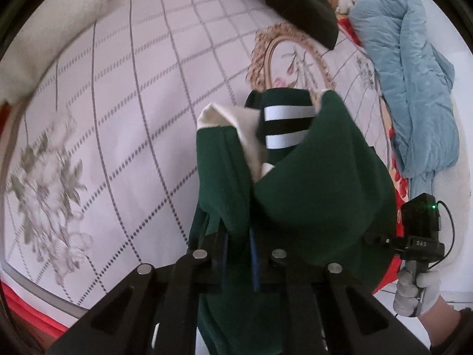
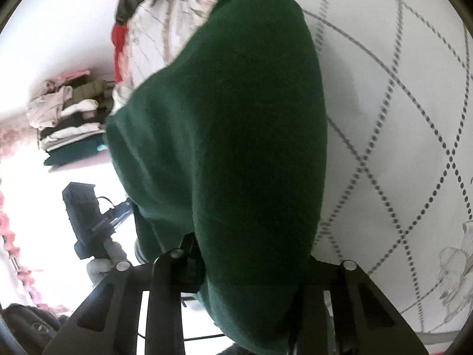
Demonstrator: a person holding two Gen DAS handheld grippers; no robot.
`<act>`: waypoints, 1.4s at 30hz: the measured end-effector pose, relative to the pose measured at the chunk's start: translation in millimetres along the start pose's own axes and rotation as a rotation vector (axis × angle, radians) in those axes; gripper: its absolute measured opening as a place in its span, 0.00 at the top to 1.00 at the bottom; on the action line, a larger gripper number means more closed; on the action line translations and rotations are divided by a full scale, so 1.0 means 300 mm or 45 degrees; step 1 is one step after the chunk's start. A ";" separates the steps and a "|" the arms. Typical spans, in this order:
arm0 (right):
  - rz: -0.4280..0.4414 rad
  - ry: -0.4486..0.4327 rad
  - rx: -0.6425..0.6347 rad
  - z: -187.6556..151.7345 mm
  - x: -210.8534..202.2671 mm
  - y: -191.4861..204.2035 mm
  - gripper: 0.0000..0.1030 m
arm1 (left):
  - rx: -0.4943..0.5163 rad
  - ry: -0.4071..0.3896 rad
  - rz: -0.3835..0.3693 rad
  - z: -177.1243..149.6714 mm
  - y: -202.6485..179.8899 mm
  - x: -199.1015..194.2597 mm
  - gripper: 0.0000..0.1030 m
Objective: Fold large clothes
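Across the middle of both frames hung a big green sweater (image 1: 310, 183), held up over the bed cover (image 1: 133, 103). At its top showed a white lining and a cuff with black and white stripes (image 1: 285, 131). The left gripper (image 1: 238, 248) had its jaws close together, pinching a fold of the green cloth. The right gripper (image 2: 245, 269) was mostly hidden under the sweater, which draped over it, so I could not tell how its jaws stood. In the upper right of the left view lay a blue jacket (image 1: 414, 88) and a dark garment (image 1: 298, 3). At the left of the right view sat a pile of folded clothes (image 2: 71, 121).
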State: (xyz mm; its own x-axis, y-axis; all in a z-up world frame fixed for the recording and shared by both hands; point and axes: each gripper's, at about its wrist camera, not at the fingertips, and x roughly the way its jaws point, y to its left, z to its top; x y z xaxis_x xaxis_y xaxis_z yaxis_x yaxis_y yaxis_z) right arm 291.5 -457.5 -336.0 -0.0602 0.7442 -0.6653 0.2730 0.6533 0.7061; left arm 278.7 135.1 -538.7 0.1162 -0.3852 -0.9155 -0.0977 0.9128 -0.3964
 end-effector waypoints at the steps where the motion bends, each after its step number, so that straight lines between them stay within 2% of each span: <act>1: 0.010 -0.012 -0.009 0.002 -0.004 0.026 0.70 | 0.008 -0.004 -0.003 0.014 -0.007 -0.010 0.92; 11: 0.088 -0.140 -0.096 0.099 -0.155 0.289 0.71 | 0.103 -0.126 -0.003 0.175 -0.111 -0.178 0.93; 16: 0.124 -0.199 -0.113 0.174 -0.260 0.401 0.72 | 0.160 -0.184 -0.014 0.323 -0.198 -0.285 0.93; 22: 0.176 -0.297 -0.132 0.363 -0.437 0.571 0.72 | 0.263 -0.278 -0.027 0.578 -0.351 -0.407 0.93; 25: 0.186 -0.343 -0.171 0.502 -0.531 0.671 0.72 | 0.303 -0.324 -0.028 0.727 -0.422 -0.443 0.93; 28: 0.194 -0.378 -0.221 0.691 -0.617 0.786 0.71 | 0.335 -0.372 -0.024 0.894 -0.487 -0.466 0.93; 32: 0.201 -0.401 -0.254 1.001 -0.678 0.879 0.71 | 0.366 -0.411 0.004 1.118 -0.537 -0.425 0.93; 33: 0.203 -0.403 -0.253 1.069 -0.673 0.898 0.72 | 0.377 -0.413 0.018 1.202 -0.539 -0.388 0.93; 37: 0.205 -0.380 -0.265 1.377 -0.601 0.910 0.72 | 0.369 -0.405 0.080 1.424 -0.497 -0.211 0.93; 41: 0.141 -0.343 -0.253 1.638 -0.469 0.844 0.72 | 0.311 -0.328 0.139 1.571 -0.385 0.031 0.93; 42: 0.132 -0.330 -0.238 1.653 -0.431 0.798 0.72 | 0.286 -0.284 0.153 1.593 -0.346 0.112 0.93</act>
State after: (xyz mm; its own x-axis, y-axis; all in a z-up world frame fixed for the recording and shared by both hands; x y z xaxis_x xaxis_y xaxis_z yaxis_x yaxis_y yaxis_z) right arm 840.8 -466.2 -201.1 0.2112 0.7637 -0.6100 0.0828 0.6079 0.7897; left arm 765.2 92.1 -495.4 0.3328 -0.2561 -0.9075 0.0934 0.9666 -0.2386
